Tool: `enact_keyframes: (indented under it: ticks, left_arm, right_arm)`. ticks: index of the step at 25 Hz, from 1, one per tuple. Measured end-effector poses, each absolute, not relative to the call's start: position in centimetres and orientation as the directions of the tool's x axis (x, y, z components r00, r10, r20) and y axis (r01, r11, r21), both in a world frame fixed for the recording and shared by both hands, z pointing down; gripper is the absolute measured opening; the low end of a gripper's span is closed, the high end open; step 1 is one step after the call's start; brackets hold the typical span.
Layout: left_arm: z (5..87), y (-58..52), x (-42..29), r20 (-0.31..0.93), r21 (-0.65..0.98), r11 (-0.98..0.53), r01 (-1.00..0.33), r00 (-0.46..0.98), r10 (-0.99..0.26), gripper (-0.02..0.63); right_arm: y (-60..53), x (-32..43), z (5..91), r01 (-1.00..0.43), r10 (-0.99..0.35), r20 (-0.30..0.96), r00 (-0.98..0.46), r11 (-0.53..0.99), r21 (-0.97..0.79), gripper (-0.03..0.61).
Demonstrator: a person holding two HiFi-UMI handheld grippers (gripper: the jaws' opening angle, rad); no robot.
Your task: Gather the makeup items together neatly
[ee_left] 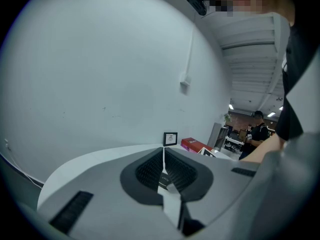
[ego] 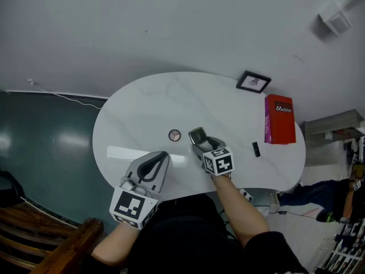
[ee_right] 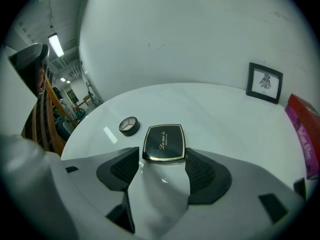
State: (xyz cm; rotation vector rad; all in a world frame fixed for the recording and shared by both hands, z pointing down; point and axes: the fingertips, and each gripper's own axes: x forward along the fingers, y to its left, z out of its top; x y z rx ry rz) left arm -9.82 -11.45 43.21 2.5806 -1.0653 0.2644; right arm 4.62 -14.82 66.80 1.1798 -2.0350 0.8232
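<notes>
Marble table (ego: 142, 113) fills mid-frame, with a red box (ego: 279, 119) at its right edge. Left gripper (ee_left: 163, 159) sits lower left, fingers pressed together and empty. Right gripper (ego: 199, 144) has fingers wide, flanking the near end of the black compact (ee_right: 164, 143) at centre. Round pot (ego: 174, 135) lies just left of it.
</notes>
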Motion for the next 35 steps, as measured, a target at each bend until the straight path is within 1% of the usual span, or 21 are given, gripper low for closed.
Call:
enact_keyframes:
  ticks: [2,5,8,12,20,28,35]
  left_arm:
    - [43.2,-11.5,-9.8,0.293,0.231,-0.664,-0.712,0.701,-0.65,0.02]
    - [42.9,-11.4,-9.6,0.287,0.235,-0.662,-0.712,0.702,-0.652,0.02]
    - [42.6,-11.3,-9.5,0.283,0.237,-0.661,-0.712,0.702,-0.654,0.02]
    - [42.3,-11.1,-9.8,0.28,0.244,-0.651,-0.719,0.695,-0.662,0.02]
    - [42.6,-10.8,-10.5,0.286,0.227,-0.646,-0.728,0.684,-0.671,0.02]
    - [42.0,-11.1,-10.2,0.271,0.235,-0.651,-0.722,0.692,-0.669,0.02]
    - [41.9,-10.8,-10.0,0.267,0.227,-0.661,-0.715,0.699,-0.664,0.02]
  right_arm:
    - [-14.9,4.8,66.9,-0.912,-0.51,0.778,-0.368,0.363,-0.193,0.268]
    - [-15.1,4.8,67.0,-0.93,-0.528,0.771,-0.355,0.288,-0.23,0.268]
    - [-15.6,4.6,67.0,-0.935,-0.541,0.766,-0.346,0.266,-0.235,0.268]
    - [-16.3,4.2,67.0,-0.937,-0.548,0.764,-0.34,0.268,-0.225,0.268]
    - [-15.0,3.1,66.7,-0.906,-0.507,0.766,-0.395,0.353,-0.234,0.268]
    - [-14.2,3.0,66.6,-0.9,-0.491,0.779,-0.39,0.381,-0.211,0.268]
    - [-14.1,2.8,66.5,-0.902,-0.496,0.775,-0.393,0.372,-0.219,0.268]
